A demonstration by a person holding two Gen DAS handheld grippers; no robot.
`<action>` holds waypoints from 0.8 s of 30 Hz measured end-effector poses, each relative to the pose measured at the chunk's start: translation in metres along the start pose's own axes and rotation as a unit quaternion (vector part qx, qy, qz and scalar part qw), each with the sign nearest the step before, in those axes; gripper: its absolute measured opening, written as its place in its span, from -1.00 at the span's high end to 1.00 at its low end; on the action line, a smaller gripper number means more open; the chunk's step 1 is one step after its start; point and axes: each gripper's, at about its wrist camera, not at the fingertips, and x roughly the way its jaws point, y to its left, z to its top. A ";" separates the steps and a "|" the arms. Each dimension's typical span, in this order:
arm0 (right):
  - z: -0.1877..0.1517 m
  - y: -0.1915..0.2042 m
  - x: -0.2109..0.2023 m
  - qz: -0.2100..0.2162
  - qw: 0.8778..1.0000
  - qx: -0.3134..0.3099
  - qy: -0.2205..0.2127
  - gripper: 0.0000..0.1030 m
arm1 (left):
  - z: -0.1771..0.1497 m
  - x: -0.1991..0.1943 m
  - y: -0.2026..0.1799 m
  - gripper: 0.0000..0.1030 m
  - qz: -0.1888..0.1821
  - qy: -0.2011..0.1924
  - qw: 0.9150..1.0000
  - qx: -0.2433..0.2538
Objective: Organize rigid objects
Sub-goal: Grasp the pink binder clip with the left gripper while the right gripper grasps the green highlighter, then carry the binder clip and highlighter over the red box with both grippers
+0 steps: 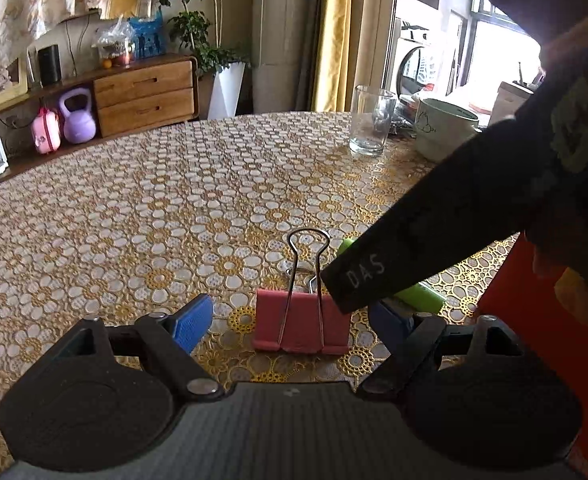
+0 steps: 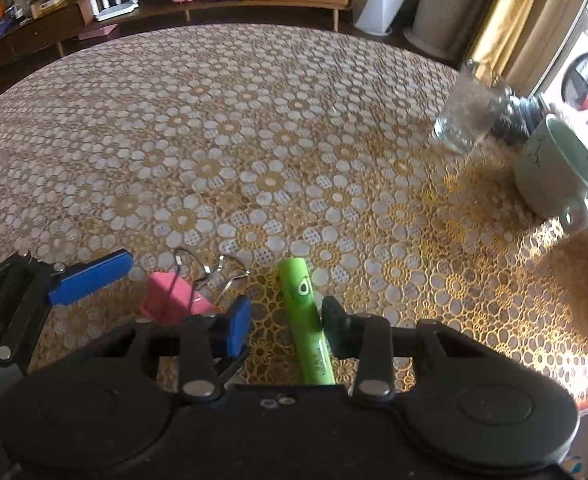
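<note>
White letters "DAS" stand on the dark finger of the right gripper (image 1: 358, 280), at about 4 o'clock from the pink binder clip (image 1: 302, 322) in the left wrist view. The green tube (image 2: 306, 320) bears a small printed line near its lower end, at 6 o'clock from its avocado picture, too blurred to read.

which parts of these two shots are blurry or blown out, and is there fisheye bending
Left wrist view: the window is blown out, the pink binder clip is sharp, and the table edge bows from fisheye. Right wrist view: the drinking glass is smeared by motion blur, the green tube stays fairly crisp, and sunlight glares on the tablecloth at right.
</note>
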 end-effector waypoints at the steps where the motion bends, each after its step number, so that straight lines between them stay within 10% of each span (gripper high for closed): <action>1: 0.001 0.000 0.001 0.000 1.000 0.002 0.002 0.29 | 0.000 0.002 0.000 -0.64 -0.001 0.001 1.000 -0.003; 9: 0.008 -0.008 0.006 0.011 0.999 0.043 0.013 0.19 | -0.005 0.002 -0.002 -0.40 -0.006 -0.010 1.000 0.009; 13: 0.007 -0.007 0.007 0.000 0.999 0.042 -0.001 0.45 | -0.006 -0.001 -0.006 0.04 -0.012 -0.012 1.000 0.022; 24: -0.008 0.002 -0.013 0.020 0.998 0.054 -0.028 0.71 | -0.006 -0.013 0.003 0.05 -0.004 -0.002 1.000 0.005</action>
